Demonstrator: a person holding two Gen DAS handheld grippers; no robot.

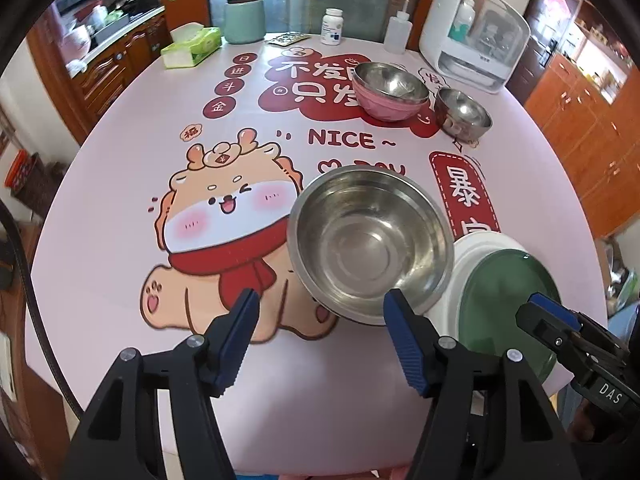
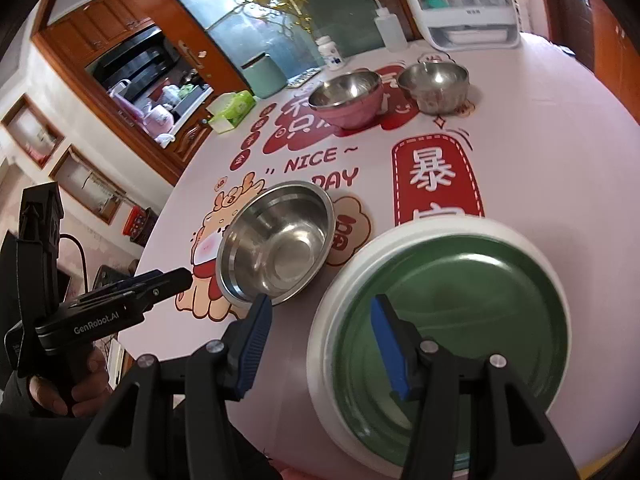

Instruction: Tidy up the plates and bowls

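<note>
A large steel bowl [image 1: 370, 244] [image 2: 278, 244] sits on the round table, just ahead of my open left gripper [image 1: 320, 312]; its near rim lies by the right finger. To its right a green plate [image 1: 508, 300] [image 2: 452, 336] rests on a white plate [image 1: 448, 304] [image 2: 344, 280]. My open right gripper [image 2: 320, 316] hovers over the plates' left edge, the right finger above the green plate. Further back stand a pink bowl with a steel bowl inside [image 1: 390, 90] [image 2: 348, 98] and a small steel bowl [image 1: 462, 112] [image 2: 436, 86].
At the table's far edge stand a tissue box [image 1: 192, 46], a mint canister [image 1: 245, 18], a pill bottle [image 1: 333, 26], a squeeze bottle [image 1: 398, 32] and a white sterilizer cabinet [image 1: 474, 36]. Wooden cabinets surround the table [image 1: 120, 200].
</note>
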